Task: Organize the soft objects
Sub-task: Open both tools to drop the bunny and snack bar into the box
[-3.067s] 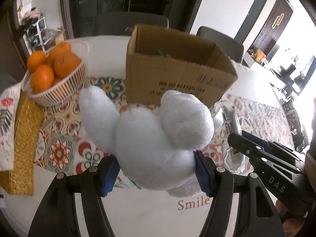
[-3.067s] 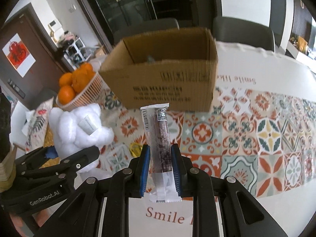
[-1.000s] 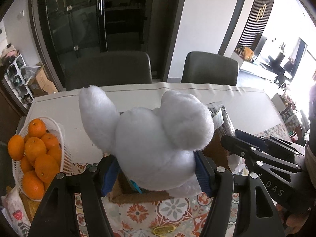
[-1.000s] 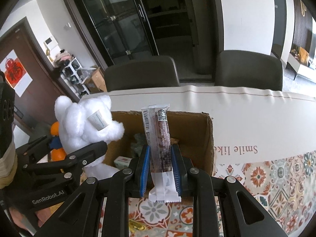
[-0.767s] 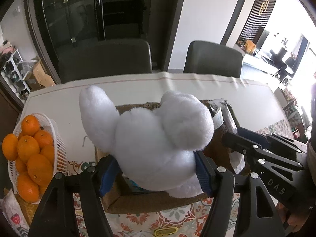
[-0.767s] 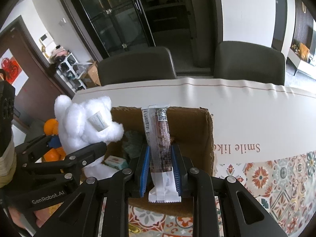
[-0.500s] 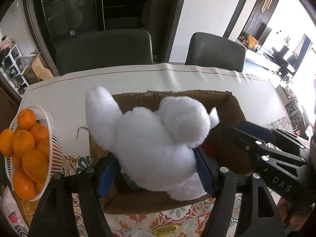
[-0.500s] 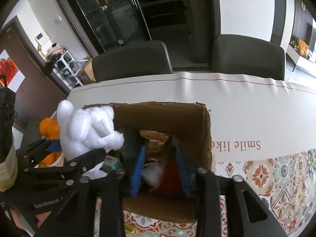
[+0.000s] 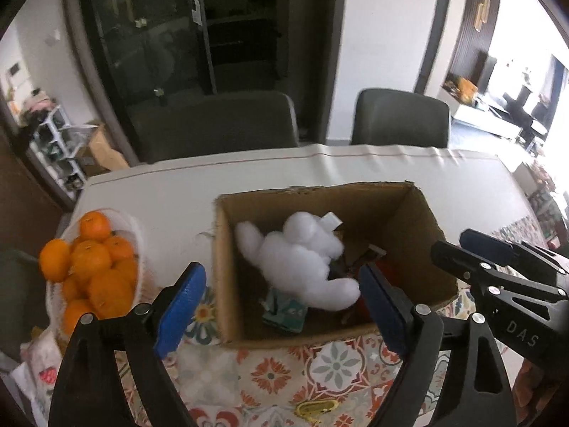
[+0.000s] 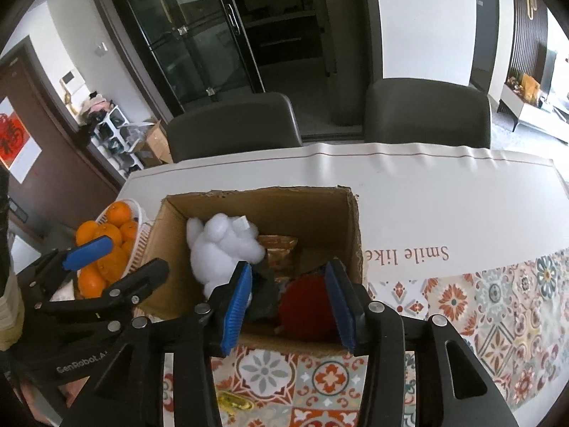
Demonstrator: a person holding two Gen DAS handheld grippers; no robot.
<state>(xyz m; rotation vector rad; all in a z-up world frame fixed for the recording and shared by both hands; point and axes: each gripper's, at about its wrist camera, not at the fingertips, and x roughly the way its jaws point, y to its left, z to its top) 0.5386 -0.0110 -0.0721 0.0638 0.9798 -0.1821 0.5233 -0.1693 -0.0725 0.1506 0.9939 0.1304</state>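
Although both hand-held grippers, left (image 9: 281,306) and right (image 10: 290,300), stand wide and empty, the white plush toy (image 9: 302,259) lies inside the cardboard box (image 9: 423,213); it appears light, compressible, best gripped across its body.

Two grey chairs (image 9: 400,117), glass doors (image 10: 199,35)

The table (image 10: 444,192) wears a white cloth printed with "Smile" and, nearer the camera, patterned tiles. On it stand an open cardboard box (image 9: 419,213), a white basket of oranges (image 9: 140,249) just left of it, and a small yellow item (image 9: 314,407) near the front edge.
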